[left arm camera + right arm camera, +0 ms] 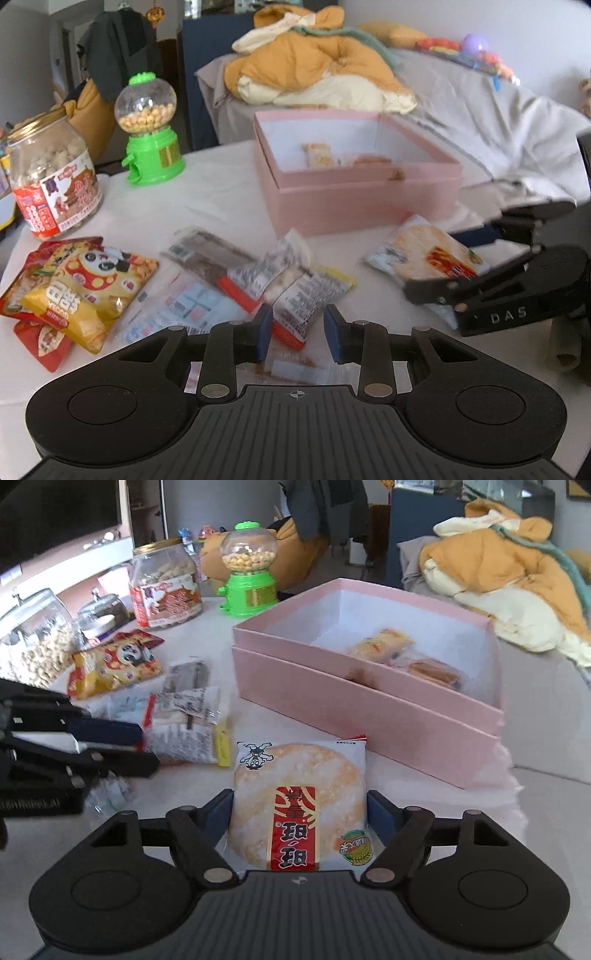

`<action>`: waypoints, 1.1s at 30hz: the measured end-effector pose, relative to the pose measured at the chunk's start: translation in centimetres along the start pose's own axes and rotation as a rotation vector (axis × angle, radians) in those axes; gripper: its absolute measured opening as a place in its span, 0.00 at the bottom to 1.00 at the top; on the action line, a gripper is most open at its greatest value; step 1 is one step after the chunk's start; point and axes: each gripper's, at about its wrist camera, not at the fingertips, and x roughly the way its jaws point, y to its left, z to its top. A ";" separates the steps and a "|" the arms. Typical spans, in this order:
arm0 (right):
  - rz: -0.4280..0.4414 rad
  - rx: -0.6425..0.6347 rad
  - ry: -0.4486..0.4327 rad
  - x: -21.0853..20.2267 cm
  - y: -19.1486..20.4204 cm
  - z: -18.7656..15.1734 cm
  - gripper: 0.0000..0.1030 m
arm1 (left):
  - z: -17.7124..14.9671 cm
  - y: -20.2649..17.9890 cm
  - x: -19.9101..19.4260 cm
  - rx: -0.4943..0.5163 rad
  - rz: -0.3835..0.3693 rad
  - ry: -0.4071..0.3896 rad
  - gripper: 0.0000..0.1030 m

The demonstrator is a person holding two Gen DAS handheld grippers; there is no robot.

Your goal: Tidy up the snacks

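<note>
A pink box [332, 206] stands open on the white table, with a few wrapped snacks [380, 644] inside. My right gripper [300, 808] is open, its blue pads on either side of a rice cracker packet [299, 797] lying in front of the box; the packet also shows in the left wrist view [424, 258]. My left gripper [298, 328] is open over a pile of small packets [295, 291], its pads around the end of one. Panda snack bags [92, 284] lie at the left.
A jar of biscuits [55, 177] and a green candy dispenser [151, 129] stand at the table's back left. Glass jars [33, 638] stand farther left. A couch with orange bedding [314, 66] lies behind the box.
</note>
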 end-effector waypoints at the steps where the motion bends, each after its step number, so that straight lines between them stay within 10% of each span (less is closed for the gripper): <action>1: -0.023 0.000 -0.005 -0.3 -0.3 -0.3 0.74 | 0.2 0.3 -0.3 -0.015 -0.012 -0.028 0.34; 6: -0.091 0.058 -0.017 -1.5 -2.8 -1.9 0.75 | 2.1 2.5 0.0 -0.119 0.002 -0.141 0.34; 12: -0.124 0.110 -0.038 -1.1 -3.5 -2.6 0.85 | 2.6 3.4 3.3 -0.113 -0.004 -0.050 0.34; 33: -0.119 0.148 -0.036 -0.9 -4.1 -2.6 0.90 | 0.4 -4.4 0.7 0.339 0.002 0.058 0.33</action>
